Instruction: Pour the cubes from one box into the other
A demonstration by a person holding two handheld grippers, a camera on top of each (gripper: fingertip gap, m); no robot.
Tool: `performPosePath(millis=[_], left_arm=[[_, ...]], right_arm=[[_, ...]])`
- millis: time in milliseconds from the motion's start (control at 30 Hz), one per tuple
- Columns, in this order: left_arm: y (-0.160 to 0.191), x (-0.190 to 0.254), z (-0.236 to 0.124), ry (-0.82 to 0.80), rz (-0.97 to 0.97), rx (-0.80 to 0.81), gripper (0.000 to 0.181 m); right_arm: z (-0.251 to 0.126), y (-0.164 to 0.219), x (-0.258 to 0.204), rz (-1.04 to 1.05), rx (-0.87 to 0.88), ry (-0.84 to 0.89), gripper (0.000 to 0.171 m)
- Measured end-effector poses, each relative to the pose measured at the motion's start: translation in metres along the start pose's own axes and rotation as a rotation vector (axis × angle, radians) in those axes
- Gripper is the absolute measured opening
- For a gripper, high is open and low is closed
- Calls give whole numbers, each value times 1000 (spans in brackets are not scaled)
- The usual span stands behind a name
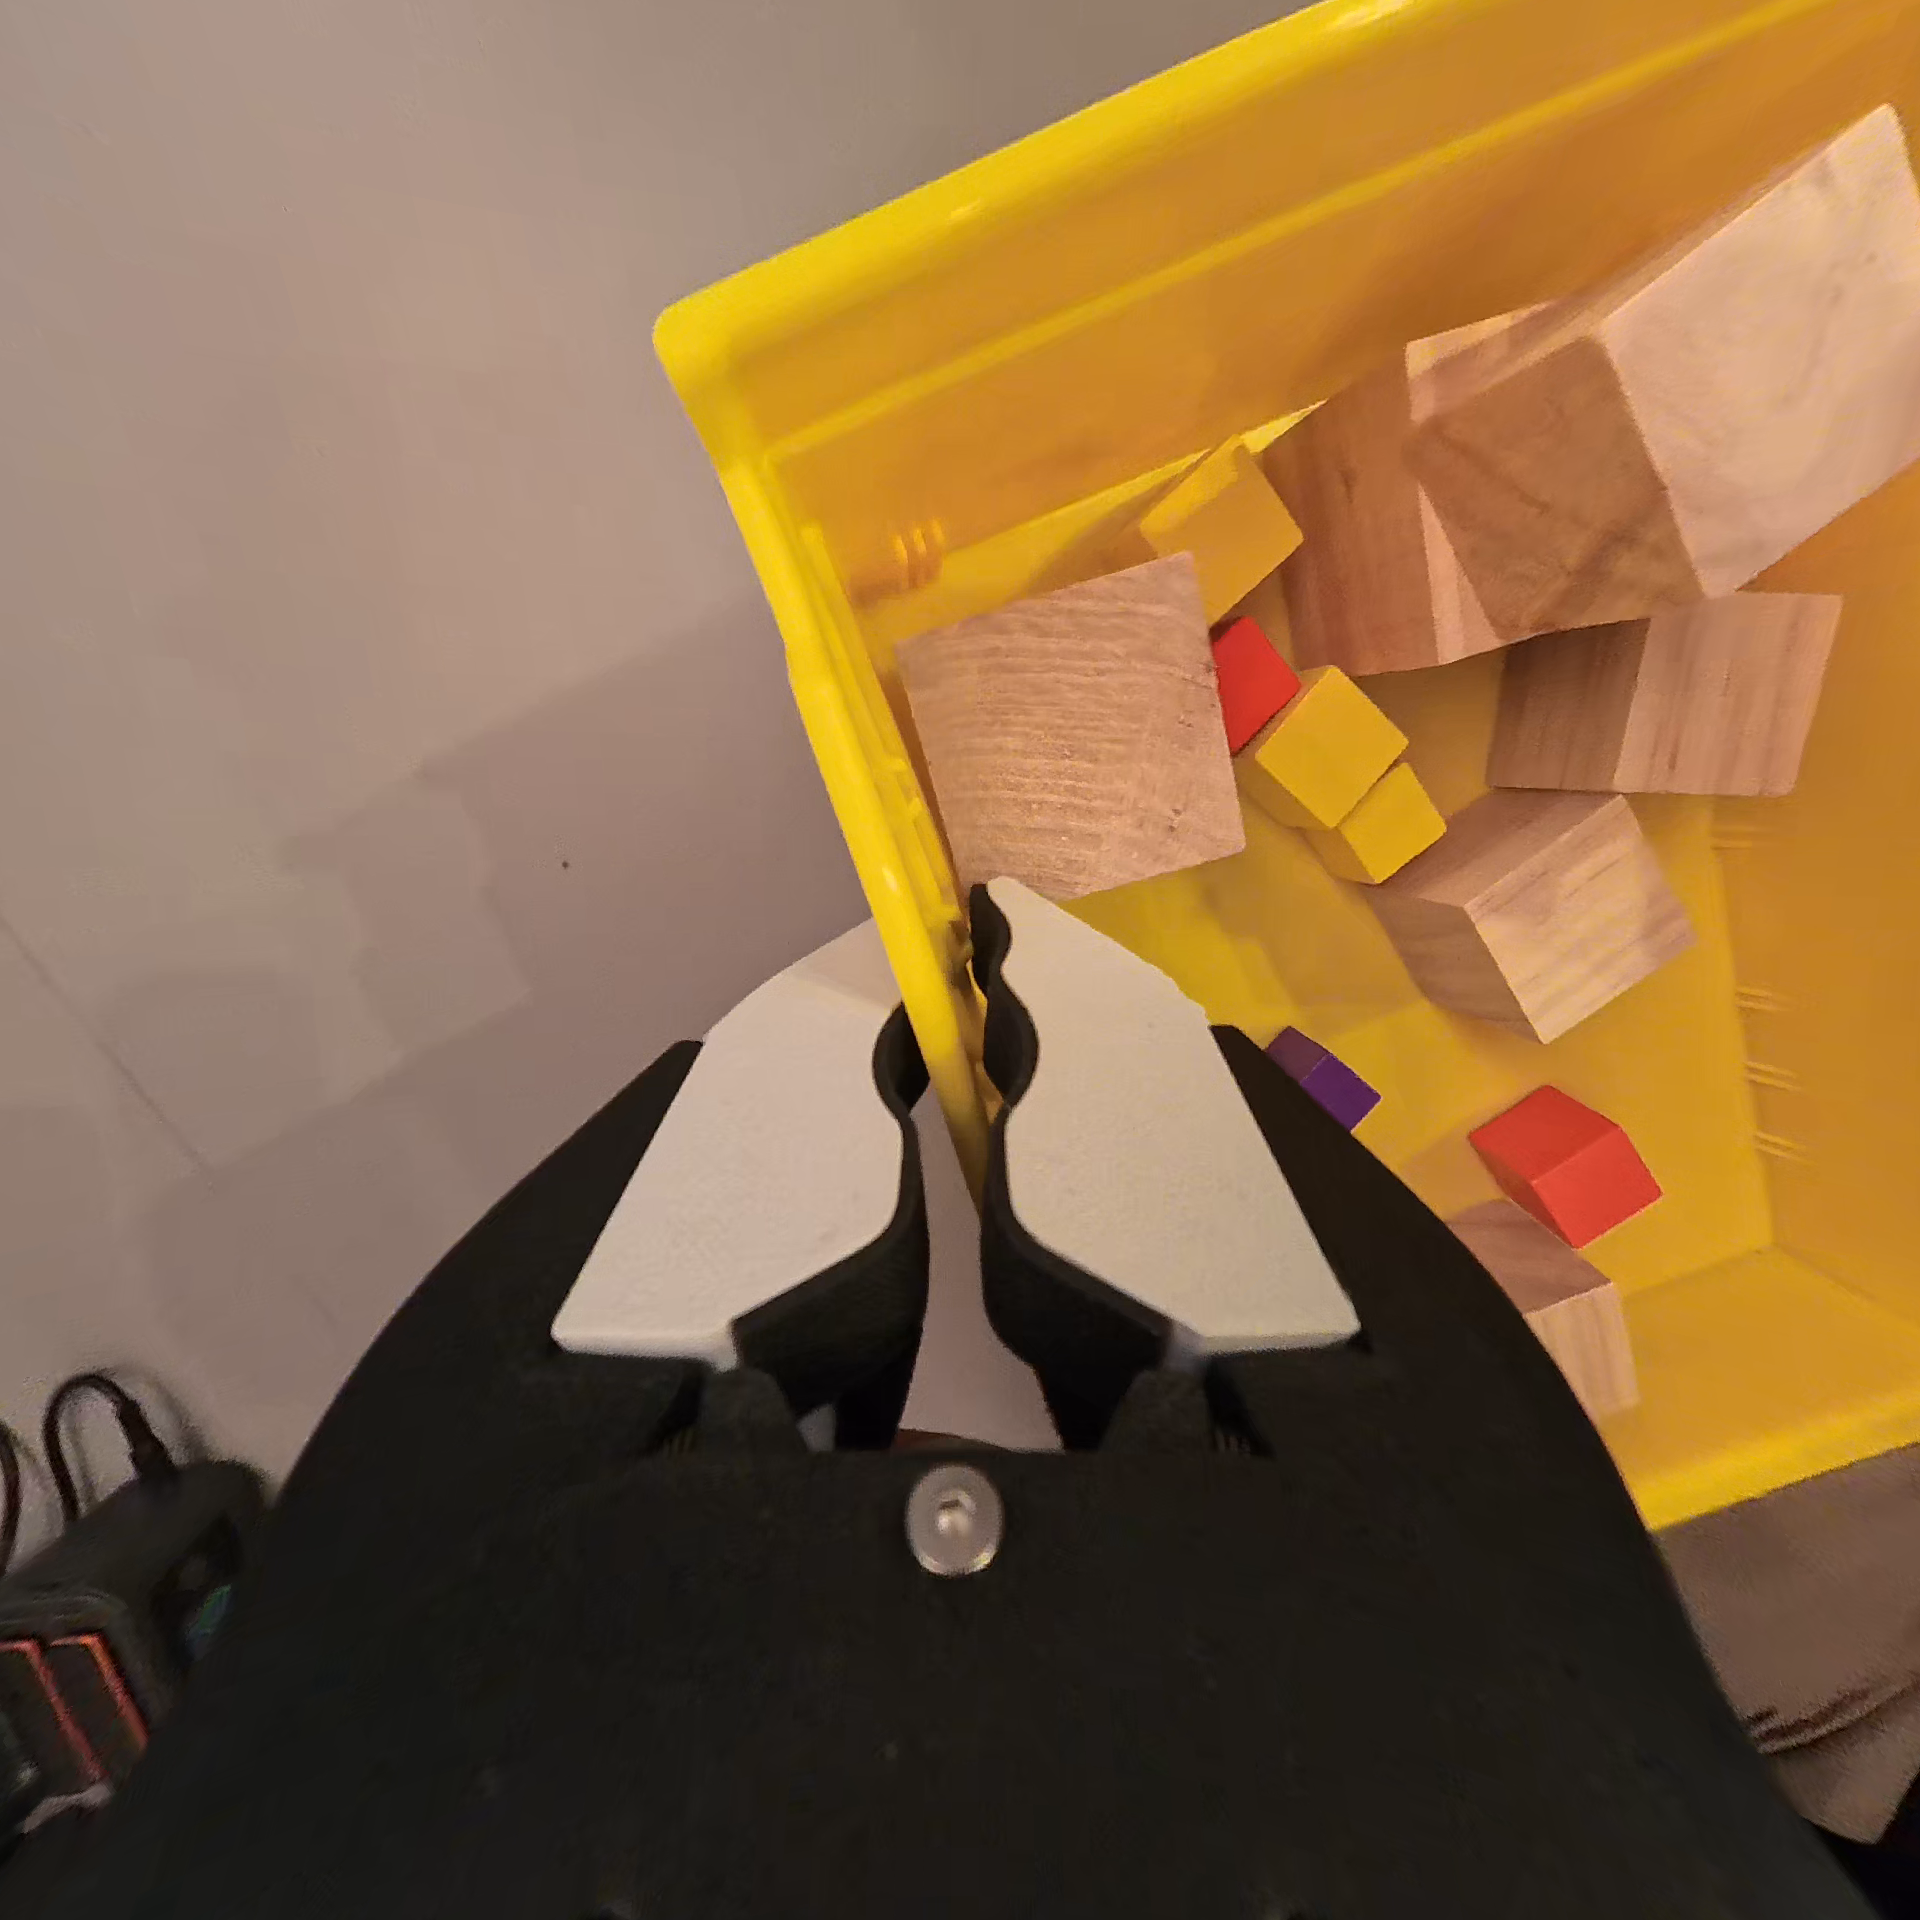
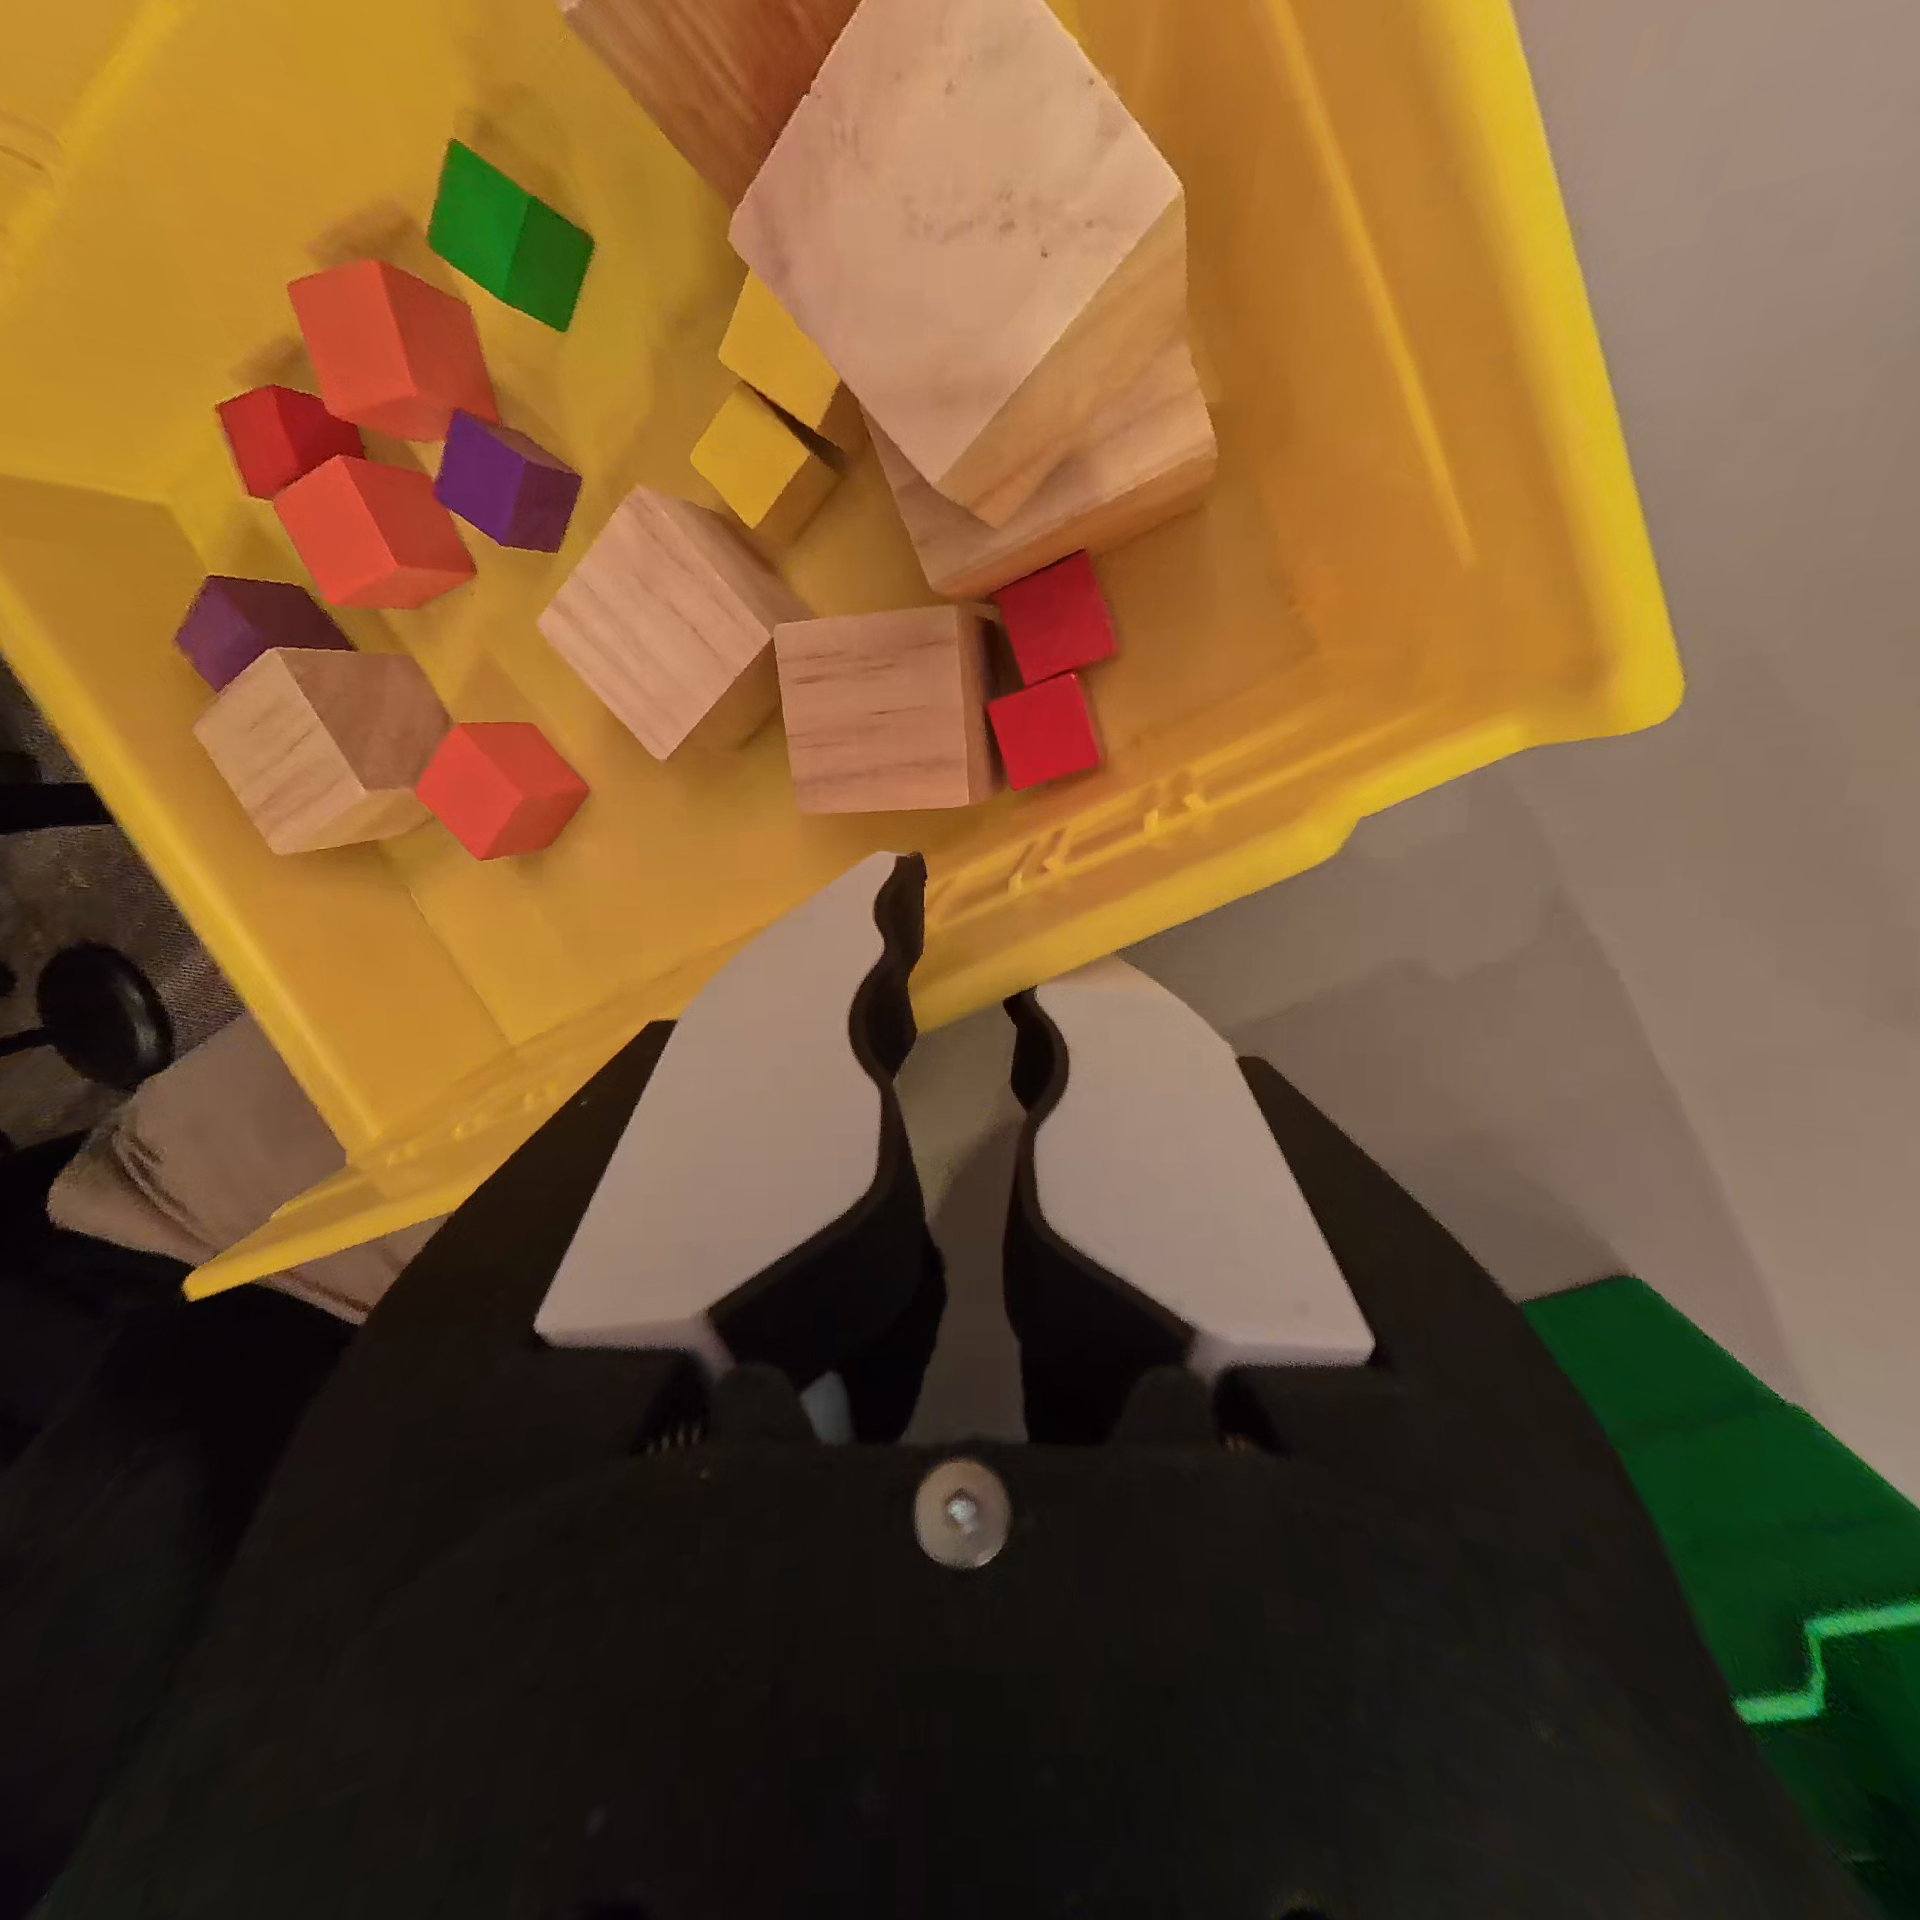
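A yellow box (image 1: 1039, 343) is lifted and tilted, held by both grippers at opposite walls. My left gripper (image 1: 961, 966) is shut on its left wall, one finger inside and one outside. My right gripper (image 2: 961, 935) is shut on the box's near wall (image 2: 1195, 821), its outer finger partly hidden under the rim. Inside lie several plain wooden cubes (image 2: 883, 707) and small coloured cubes: red (image 2: 1044, 727), orange (image 2: 390, 348), purple (image 2: 504, 483), yellow (image 2: 764, 452) and green (image 2: 509, 239). They also show in the left wrist view (image 1: 1070, 738). A green box (image 2: 1766, 1538) sits at the lower right.
A pale wall (image 1: 312, 520) stands behind the box. Dark devices with cables (image 1: 94, 1579) lie at the lower left of the left wrist view. A grey cloth (image 1: 1808, 1642) lies under the yellow box. A dark round object (image 2: 99, 1013) shows at the far left.
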State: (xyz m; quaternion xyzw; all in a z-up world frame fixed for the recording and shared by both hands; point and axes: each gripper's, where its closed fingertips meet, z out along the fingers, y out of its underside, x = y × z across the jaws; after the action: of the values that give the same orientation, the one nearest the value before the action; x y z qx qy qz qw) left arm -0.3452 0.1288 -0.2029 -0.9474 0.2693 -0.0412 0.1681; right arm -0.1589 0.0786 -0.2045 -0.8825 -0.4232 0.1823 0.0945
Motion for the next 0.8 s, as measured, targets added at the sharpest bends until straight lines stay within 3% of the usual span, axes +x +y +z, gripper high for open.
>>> performPosePath(millis=[167, 333, 433, 500, 733, 800], left_arm=[[-30, 13, -6, 3, 42, 6, 4], [-33, 33, 9, 65, 31, -27, 5], [-20, 52, 17, 153, 31, -96, 20], [-9, 62, 23, 205, 57, -150, 29], [-47, 37, 23, 150, 79, -46, 51], [-48, 38, 35, 194, 67, -98, 50]], right_arm=[[-23, 6, 19, 27, 12, 11, 9], [-27, 23, 31, 45, -46, -24, 9], [-23, 34, 37, 40, -89, -21, 12], [-19, 39, 35, 89, -122, -107, 17], [-26, 4, 82, 97, -45, 48, 27], [-23, -3, 95, 110, -64, 63, 37]])
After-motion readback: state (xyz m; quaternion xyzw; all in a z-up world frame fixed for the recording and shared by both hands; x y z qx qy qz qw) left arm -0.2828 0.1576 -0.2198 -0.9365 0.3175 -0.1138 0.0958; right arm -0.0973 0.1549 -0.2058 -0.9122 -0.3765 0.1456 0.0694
